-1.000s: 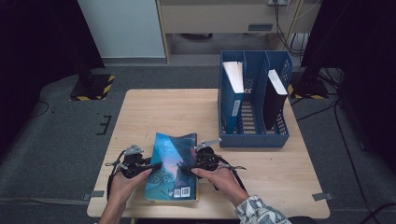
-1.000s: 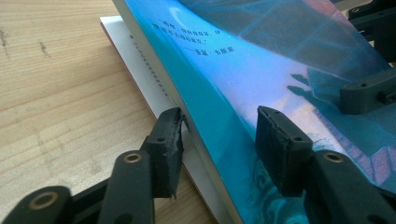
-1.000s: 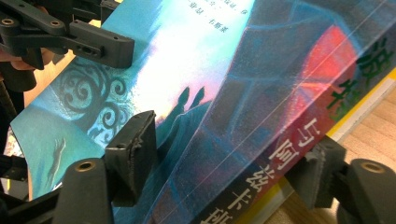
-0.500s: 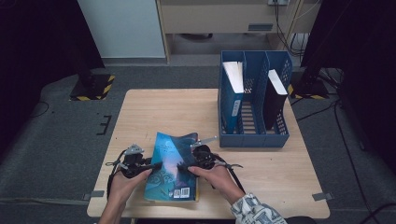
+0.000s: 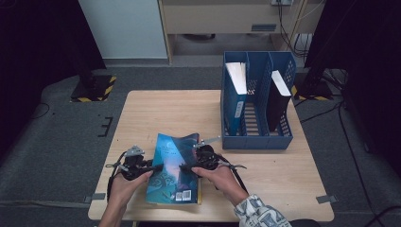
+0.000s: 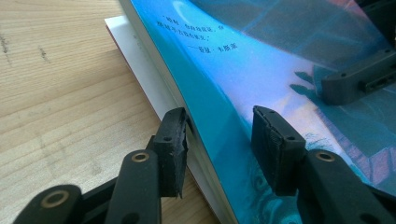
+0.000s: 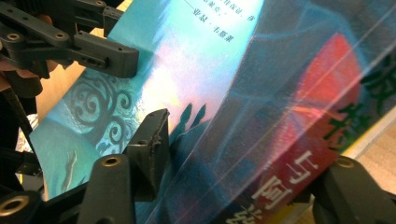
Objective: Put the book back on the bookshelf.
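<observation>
1. In the high view the pale wooden tabletop point(image 5: 156, 113) is evenly lit from above; the floor corners and both sides fall into near-black.
2. That view is soft and grainy, with fine detail lost.
3. In the left gripper view, a whitish glare washes across the glossy teal paperback book cover point(image 6: 261, 88); the near black fingers point(image 6: 170, 144) look slightly soft.
4. In the right gripper view, streaks of reflected light cross the cover, and its printing blurs close up.

Book point(image 5: 172, 168): glossy laminated paper cover, sheen and glare seen across the teal print; page block plain matt white paper. Table point(image 5: 156, 113): pale wood, visible grain, matt finish. Gripper fingers point(image 6: 172, 149): black matt plastic, ribbed pads. File rack point(image 5: 257, 101): blue perforated plastic. Floor: grey matt carpet.
</observation>
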`<state>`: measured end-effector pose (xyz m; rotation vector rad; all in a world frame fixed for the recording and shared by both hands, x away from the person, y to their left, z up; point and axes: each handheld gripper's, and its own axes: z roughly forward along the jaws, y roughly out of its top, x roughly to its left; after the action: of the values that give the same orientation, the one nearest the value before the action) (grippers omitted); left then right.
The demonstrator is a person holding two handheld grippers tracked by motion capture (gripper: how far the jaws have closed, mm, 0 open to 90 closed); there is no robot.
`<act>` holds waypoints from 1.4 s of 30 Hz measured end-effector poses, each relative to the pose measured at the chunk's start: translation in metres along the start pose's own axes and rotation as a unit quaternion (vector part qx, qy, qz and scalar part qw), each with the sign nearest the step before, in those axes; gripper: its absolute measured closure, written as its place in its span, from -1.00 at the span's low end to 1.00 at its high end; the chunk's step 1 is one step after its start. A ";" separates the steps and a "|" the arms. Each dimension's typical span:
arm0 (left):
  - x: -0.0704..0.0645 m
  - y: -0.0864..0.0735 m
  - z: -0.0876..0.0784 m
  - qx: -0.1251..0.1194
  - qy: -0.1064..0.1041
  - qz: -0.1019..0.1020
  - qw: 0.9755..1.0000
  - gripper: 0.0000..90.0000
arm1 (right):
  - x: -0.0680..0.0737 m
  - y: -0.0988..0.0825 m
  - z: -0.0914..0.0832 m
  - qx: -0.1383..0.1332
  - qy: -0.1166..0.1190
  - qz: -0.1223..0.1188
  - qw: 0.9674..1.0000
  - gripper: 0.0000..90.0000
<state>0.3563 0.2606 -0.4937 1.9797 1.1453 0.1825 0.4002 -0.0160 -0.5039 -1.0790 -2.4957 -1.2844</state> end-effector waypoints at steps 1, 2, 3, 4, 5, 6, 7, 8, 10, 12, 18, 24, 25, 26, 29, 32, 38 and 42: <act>0.000 0.000 0.000 0.000 -0.002 0.001 1.000 0.24 | 0.001 0.001 0.000 0.001 -0.001 -0.003 1.000 0.01; 0.000 0.001 -0.001 0.000 -0.002 0.001 1.000 0.24 | 0.001 0.002 0.000 0.001 -0.001 -0.005 1.000 0.01; 0.000 0.001 -0.002 -0.001 -0.001 0.002 1.000 0.25 | 0.001 0.002 -0.001 0.001 -0.002 -0.007 1.000 0.02; 0.000 0.001 -0.003 -0.001 -0.001 0.002 1.000 0.25 | 0.002 0.003 -0.001 0.001 -0.002 -0.005 1.000 0.03; 0.000 0.001 -0.003 -0.001 -0.001 0.002 1.000 0.26 | 0.002 0.003 -0.001 0.001 -0.001 -0.006 1.000 0.04; 0.000 0.001 -0.003 -0.001 -0.002 0.002 1.000 0.26 | 0.002 0.004 -0.002 0.000 -0.001 -0.007 1.000 0.05; 0.000 0.002 -0.004 -0.001 -0.003 0.002 1.000 0.26 | 0.002 0.004 -0.002 0.000 -0.002 -0.004 1.000 0.05; 0.000 0.002 -0.004 -0.002 -0.002 0.001 1.000 0.27 | 0.002 0.005 -0.002 0.000 -0.002 -0.006 1.000 0.06; 0.000 0.003 -0.004 -0.002 -0.001 0.001 1.000 0.27 | 0.002 0.006 -0.003 -0.001 -0.002 -0.006 1.000 0.08; 0.000 0.004 -0.005 -0.004 0.000 0.003 1.000 0.28 | 0.002 0.007 -0.004 -0.001 -0.003 -0.006 1.000 0.10; 0.000 0.008 -0.009 -0.013 0.000 0.004 1.000 0.32 | 0.003 0.015 -0.008 -0.006 -0.008 -0.015 1.000 0.16; 0.002 0.011 -0.010 -0.011 -0.001 0.004 1.000 0.33 | 0.004 0.020 -0.010 -0.004 -0.013 -0.019 1.000 0.18; 0.002 0.012 -0.011 -0.010 0.002 0.005 1.000 0.34 | 0.005 0.022 -0.010 -0.003 -0.014 -0.020 1.000 0.18; 0.002 0.013 -0.011 -0.010 0.001 0.006 1.000 0.34 | 0.005 0.022 -0.010 -0.004 -0.016 -0.022 1.000 0.19; 0.002 0.015 -0.013 -0.011 0.001 0.006 1.000 0.36 | 0.006 0.025 -0.012 -0.005 -0.018 -0.026 0.999 0.21; 0.002 0.017 -0.014 -0.012 0.005 0.007 1.000 0.37 | 0.006 0.027 -0.014 -0.006 -0.018 -0.025 1.000 0.22; 0.005 0.026 -0.016 -0.011 0.003 0.008 1.000 0.41 | 0.005 0.035 -0.016 -0.011 -0.023 -0.031 0.999 0.26; 0.007 0.034 -0.019 -0.009 0.008 0.016 1.000 0.44 | 0.007 0.042 -0.018 -0.017 -0.028 -0.037 0.999 0.29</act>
<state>0.3726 0.2686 -0.4588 1.9850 1.1189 0.2235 0.4192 -0.0102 -0.4621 -1.0540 -2.5866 -1.3380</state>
